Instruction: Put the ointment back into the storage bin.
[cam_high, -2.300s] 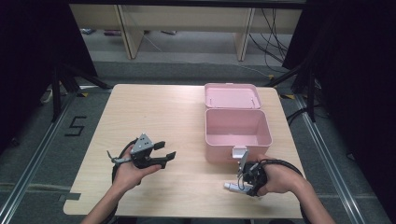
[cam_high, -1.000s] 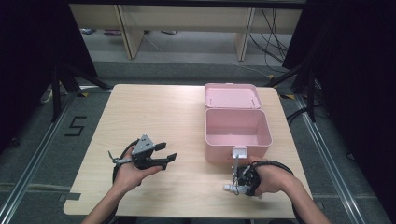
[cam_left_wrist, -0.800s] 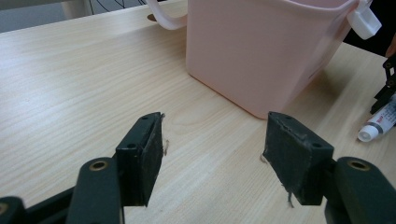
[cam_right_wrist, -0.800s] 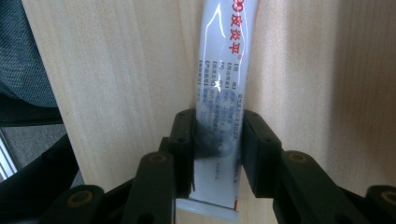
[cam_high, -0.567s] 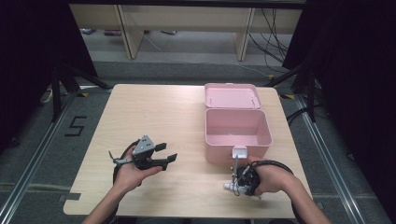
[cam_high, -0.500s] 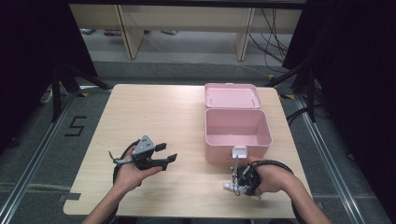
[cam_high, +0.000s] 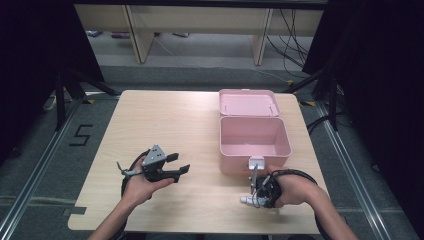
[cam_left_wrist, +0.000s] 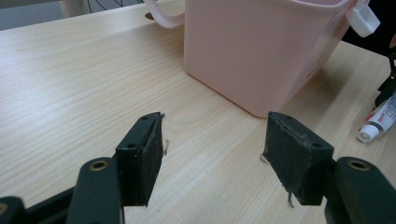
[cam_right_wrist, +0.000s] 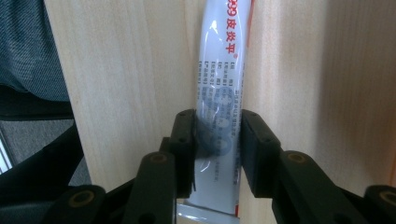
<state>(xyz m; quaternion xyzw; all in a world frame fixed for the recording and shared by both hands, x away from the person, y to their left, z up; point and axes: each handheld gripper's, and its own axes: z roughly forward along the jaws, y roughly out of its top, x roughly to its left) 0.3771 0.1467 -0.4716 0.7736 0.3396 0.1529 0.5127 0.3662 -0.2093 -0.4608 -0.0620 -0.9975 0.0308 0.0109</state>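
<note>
Right gripper view: the right hand-held gripper (cam_right_wrist: 218, 140) has its pads against both sides of the white tube (cam_right_wrist: 219, 88), which lies flat on the worktop (cam_right_wrist: 126, 70), running lengthwise ahead between the jaws.

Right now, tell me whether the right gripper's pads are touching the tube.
Touching. In the right gripper view the right gripper has both pads pressed against the sides of the white tube, with no gap showing.

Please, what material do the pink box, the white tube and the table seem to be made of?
Pink box: probably plastic, with smooth, matte, moulded walls. White tube: glossy, printed with red text, likely soft plastic or laminate. Table: light wood or wood-look laminate, judging by the visible grain; which one is unclear.
</note>
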